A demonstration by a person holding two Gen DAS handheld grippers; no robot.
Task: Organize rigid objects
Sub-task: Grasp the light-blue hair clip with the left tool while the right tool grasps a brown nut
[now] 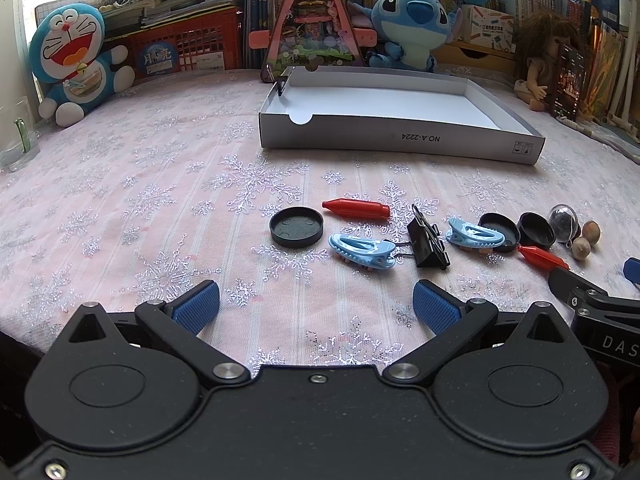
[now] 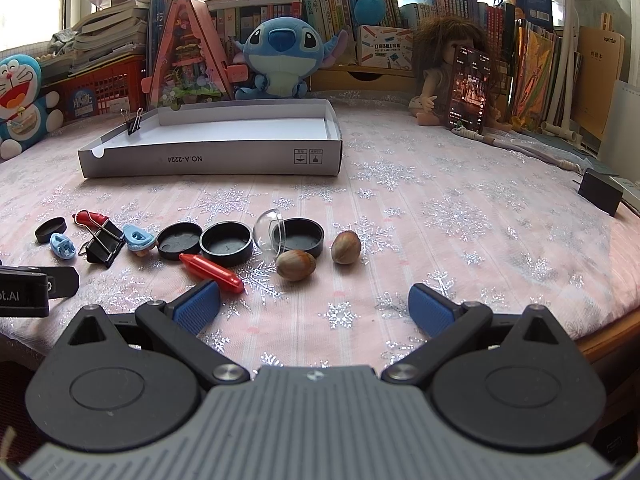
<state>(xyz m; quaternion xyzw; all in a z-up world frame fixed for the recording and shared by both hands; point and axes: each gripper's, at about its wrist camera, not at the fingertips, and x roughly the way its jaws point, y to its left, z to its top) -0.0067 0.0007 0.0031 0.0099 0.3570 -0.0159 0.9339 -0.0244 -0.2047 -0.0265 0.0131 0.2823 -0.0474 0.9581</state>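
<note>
A row of small items lies on the pink cloth: a black lid (image 1: 296, 226), a red cap (image 1: 356, 208), two blue clips (image 1: 361, 251) (image 1: 475, 234), a black binder clip (image 1: 428, 243), more black lids (image 2: 226, 238), a red cap (image 2: 211, 272), a clear dome (image 2: 269, 231) and two hazelnuts (image 2: 296, 265) (image 2: 346, 247). Behind them stands a white box tray (image 1: 400, 140) with a binder clip (image 2: 133, 121) on its rim. My left gripper (image 1: 316, 306) is open just short of the blue clip. My right gripper (image 2: 314, 306) is open, nearer than the hazelnuts.
Plush toys (image 1: 72, 64) (image 2: 280, 56), a red basket (image 1: 188, 46), a triangular toy house (image 2: 186, 56), a doll (image 2: 452, 64) with a phone (image 2: 468, 90) and shelves of books line the back. A glass (image 1: 18, 136) stands far left. A black block (image 2: 600, 192) sits right.
</note>
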